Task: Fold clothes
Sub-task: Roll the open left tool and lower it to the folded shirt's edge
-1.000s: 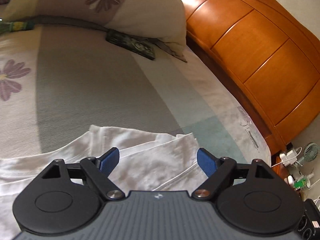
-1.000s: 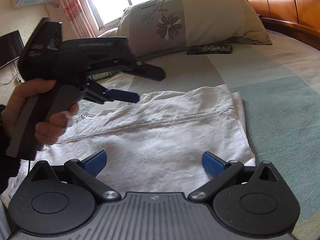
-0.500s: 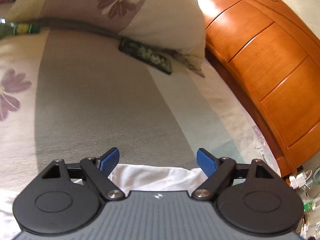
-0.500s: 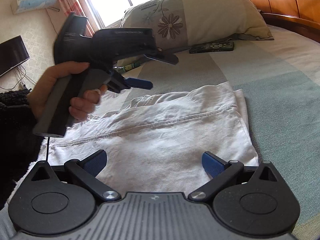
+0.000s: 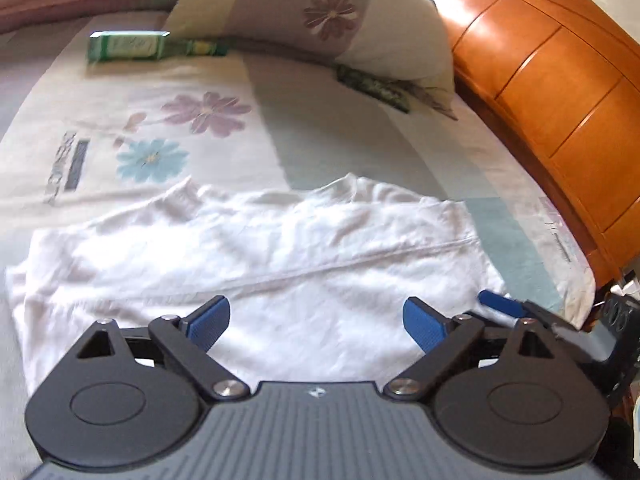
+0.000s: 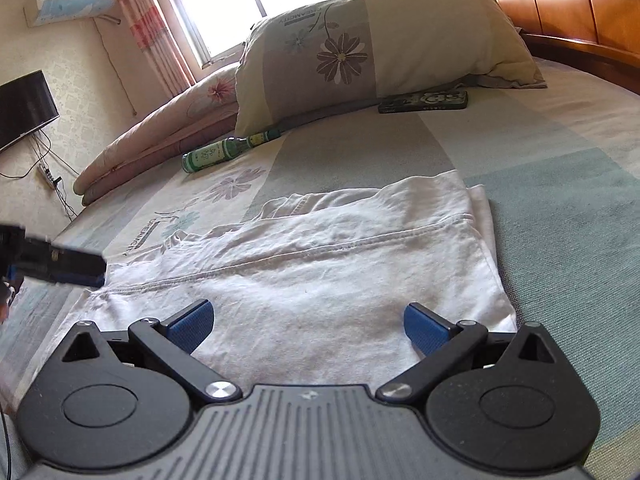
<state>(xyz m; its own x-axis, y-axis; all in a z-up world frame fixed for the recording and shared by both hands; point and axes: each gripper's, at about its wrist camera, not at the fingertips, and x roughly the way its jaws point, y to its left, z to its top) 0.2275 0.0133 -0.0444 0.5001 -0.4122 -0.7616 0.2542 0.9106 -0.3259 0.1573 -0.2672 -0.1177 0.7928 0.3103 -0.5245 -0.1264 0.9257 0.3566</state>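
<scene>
The word "DREAMCITY" is printed on the bed sheet (image 6: pixel 540 216) beside a blue flower, and it runs up the pillow (image 6: pixel 372 48) too. A green bottle (image 6: pixel 224 150) lies on its side near the pillow. It has a pale label, but the writing on it is too small to read. A dark, flat thing with a pale pattern (image 6: pixel 424 101) lies in front of the pillow; I cannot tell what it is.

The white garment (image 6: pixel 320 276) lies flat on the bed, right in front of both claws. It is folded over on itself, and a stitched hem runs across the top layer. Its long way goes from left to right in both views, with the hem line rising a little toward the right. The crumpled end is at the left, and the neater, straight edge is at the right.

The left claw (image 5: pixel 316 322) has just been opening its jaws. They stand wide apart above the white cloth, with nothing gripped between them. The right claw (image 6: pixel 307 325) is wide apart too, over the near edge of the garment, and it holds nothing.

A wooden headboard (image 5: pixel 560 92) stands at the right side of the bed.
</scene>
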